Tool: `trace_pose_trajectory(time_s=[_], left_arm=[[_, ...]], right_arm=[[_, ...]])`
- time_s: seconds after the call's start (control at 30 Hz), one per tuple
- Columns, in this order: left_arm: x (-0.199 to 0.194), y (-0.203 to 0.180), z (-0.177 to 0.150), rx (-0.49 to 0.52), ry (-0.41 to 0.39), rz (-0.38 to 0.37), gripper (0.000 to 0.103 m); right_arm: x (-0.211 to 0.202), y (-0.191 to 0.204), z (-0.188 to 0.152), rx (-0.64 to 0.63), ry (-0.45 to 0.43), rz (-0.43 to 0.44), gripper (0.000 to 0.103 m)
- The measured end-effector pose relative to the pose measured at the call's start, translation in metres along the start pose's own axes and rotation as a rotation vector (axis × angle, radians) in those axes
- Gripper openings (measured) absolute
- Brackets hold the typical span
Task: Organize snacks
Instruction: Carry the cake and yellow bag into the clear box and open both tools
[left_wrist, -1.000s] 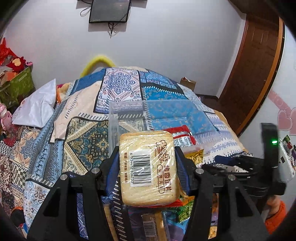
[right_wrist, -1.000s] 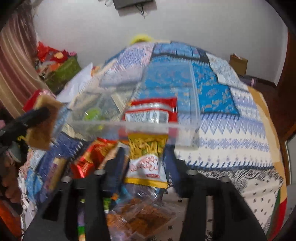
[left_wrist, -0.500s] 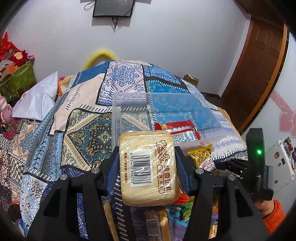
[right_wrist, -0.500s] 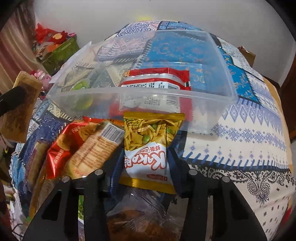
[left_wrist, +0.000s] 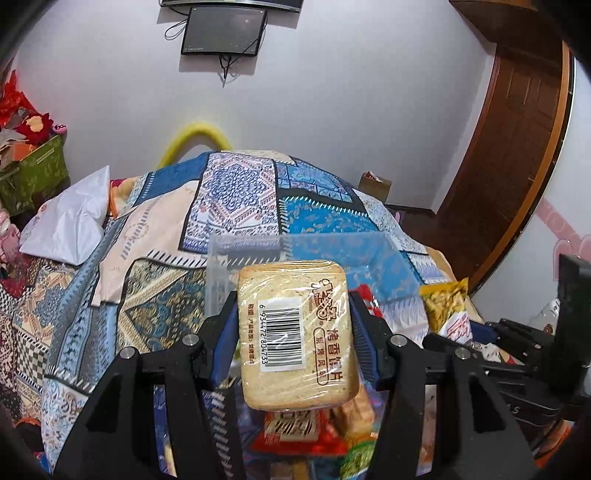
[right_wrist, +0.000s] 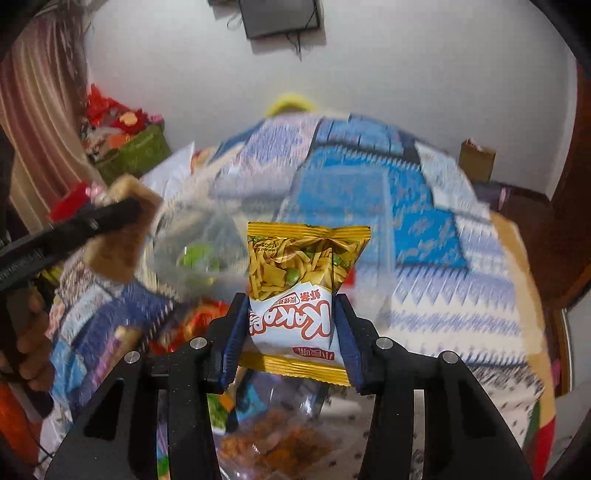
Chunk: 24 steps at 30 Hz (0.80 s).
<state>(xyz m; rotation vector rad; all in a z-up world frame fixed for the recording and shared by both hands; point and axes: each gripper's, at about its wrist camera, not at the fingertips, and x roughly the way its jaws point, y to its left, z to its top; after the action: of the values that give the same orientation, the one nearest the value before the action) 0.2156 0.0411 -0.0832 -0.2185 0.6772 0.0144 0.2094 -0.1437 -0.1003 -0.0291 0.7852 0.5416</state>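
Observation:
My left gripper (left_wrist: 293, 306) is shut on a wrapped toast pack (left_wrist: 295, 332) with a barcode label and holds it upright above the snack pile. Straight behind it a clear plastic bin (left_wrist: 221, 254) sits on the patchwork bedspread (left_wrist: 155, 295). My right gripper (right_wrist: 291, 306) is shut on a yellow and white snack bag (right_wrist: 306, 266), lifted in front of the blurred bin (right_wrist: 384, 236). The same snack bag (left_wrist: 441, 310) shows at the right of the left wrist view. Something green (right_wrist: 195, 258) lies inside the bin. The toast pack (right_wrist: 122, 240) appears at the left of the right wrist view.
Loose snack packs (left_wrist: 295, 432) lie heaped under both grippers, with a clear packet of brown snacks (right_wrist: 273, 443) nearest. A white bag (left_wrist: 70, 229) and a green box (left_wrist: 33, 173) lie at the left. At the far right are a cardboard box (left_wrist: 375, 184) and a wooden door (left_wrist: 517, 166).
My right gripper dipped to the pile, closed on the yellow snack bag and lifted it clear. My left gripper moved a little with the toast pack still held.

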Motion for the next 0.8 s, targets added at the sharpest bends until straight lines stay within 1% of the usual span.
trace_pose_trajectory(time_s=[0.17,0.27,0.6,0.8], left_arm=[[0.021,-0.009,0.009,0.02,0.005,0.018,0.055],[0.038,-0.011,0.011,0.021,0.024,0.022,0.055],[0.096,-0.01,0.005,0.008,0.112,0.03,0.055],[0.116,-0.012,-0.002,0.029,0.14,0.038,0.055]], right_arm=[[0.008,-0.006,0.021,0.022,-0.03,-0.014,0.043],[0.016,-0.011,0.027,0.03,-0.028,-0.013,0.043],[0.06,-0.022,0.031,0.049,0.042,-0.022,0.043],[0.079,-0.02,0.025,0.034,0.087,-0.02,0.043]])
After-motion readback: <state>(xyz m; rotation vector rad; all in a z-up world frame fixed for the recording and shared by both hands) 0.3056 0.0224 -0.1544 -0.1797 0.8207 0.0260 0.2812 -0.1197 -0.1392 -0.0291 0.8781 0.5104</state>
